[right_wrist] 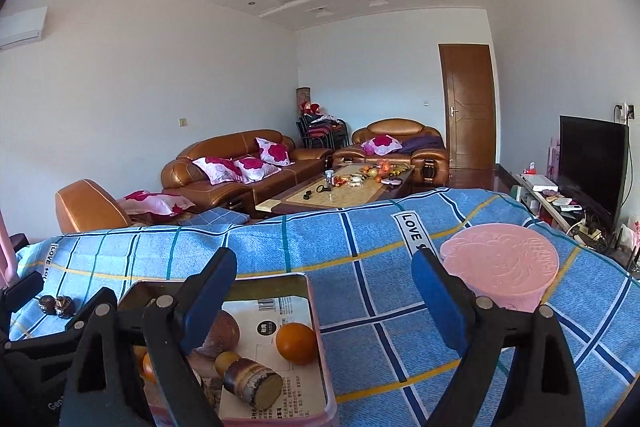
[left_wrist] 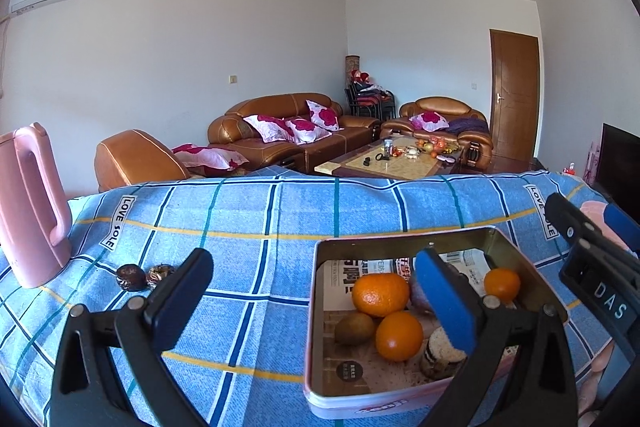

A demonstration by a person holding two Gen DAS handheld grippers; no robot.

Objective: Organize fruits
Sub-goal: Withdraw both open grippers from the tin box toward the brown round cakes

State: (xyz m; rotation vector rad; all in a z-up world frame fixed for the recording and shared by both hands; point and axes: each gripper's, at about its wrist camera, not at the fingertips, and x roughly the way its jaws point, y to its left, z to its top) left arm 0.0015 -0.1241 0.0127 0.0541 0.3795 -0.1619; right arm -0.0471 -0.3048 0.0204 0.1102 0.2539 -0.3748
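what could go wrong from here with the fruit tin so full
1. The tin is crowded: oranges touch each other and a kiwi, so the open left claw may nudge neighbours.
2. The checked cloth looks loose; dragging the tin could bunch it.
3. The two dark fruits near the pink kettle could roll.

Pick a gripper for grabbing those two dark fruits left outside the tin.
Left. The dark fruits lie just ahead of the open left gripper, by the pink kettle. The right gripper, also open, has the tin between it and them.
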